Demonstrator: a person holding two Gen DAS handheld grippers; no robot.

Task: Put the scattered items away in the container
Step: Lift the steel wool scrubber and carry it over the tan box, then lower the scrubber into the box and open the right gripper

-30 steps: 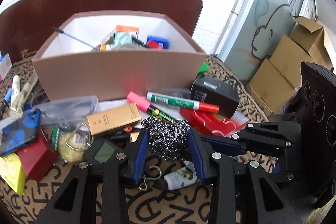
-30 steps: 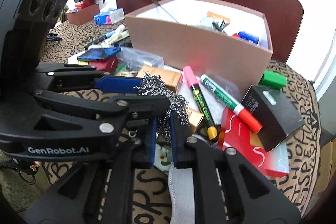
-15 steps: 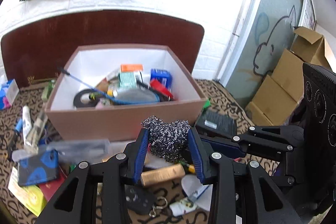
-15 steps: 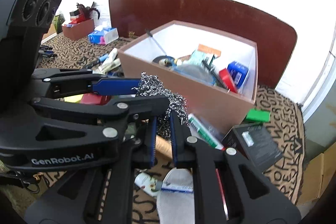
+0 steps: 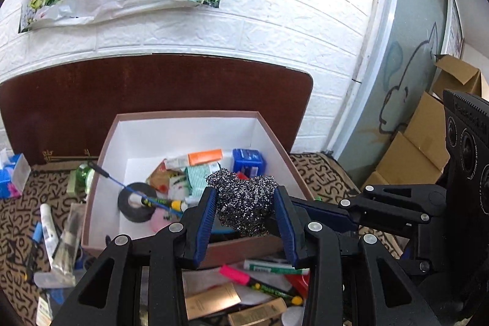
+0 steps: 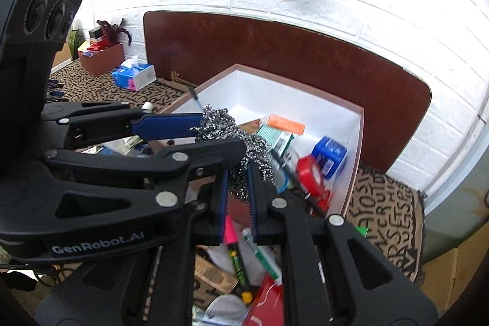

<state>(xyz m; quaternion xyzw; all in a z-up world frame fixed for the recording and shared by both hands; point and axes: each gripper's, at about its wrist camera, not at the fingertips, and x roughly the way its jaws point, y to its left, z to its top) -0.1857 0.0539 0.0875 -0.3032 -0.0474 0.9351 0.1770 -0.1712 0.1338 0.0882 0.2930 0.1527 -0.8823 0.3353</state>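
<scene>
Steel scourer held over the box

The left tool (image 5: 244, 214) grips the steel scourer (image 5: 244, 203) between its blue pads, above the box (image 5: 269, 130). The right tool (image 6: 237, 197) is nearly closed, empty.

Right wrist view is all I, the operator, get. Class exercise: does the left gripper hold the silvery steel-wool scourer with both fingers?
Observer: Yes. In the left wrist view both blue fingers of the left gripper press the silvery steel-wool scourer from either side.
Operator: Where is it relative to the box?
Observer: It appears above the near edge of the pink-brown cardboard box.
Operator: What does that gripper hide from me?
Observer: A black tape roll lying in the box's left part.
</scene>
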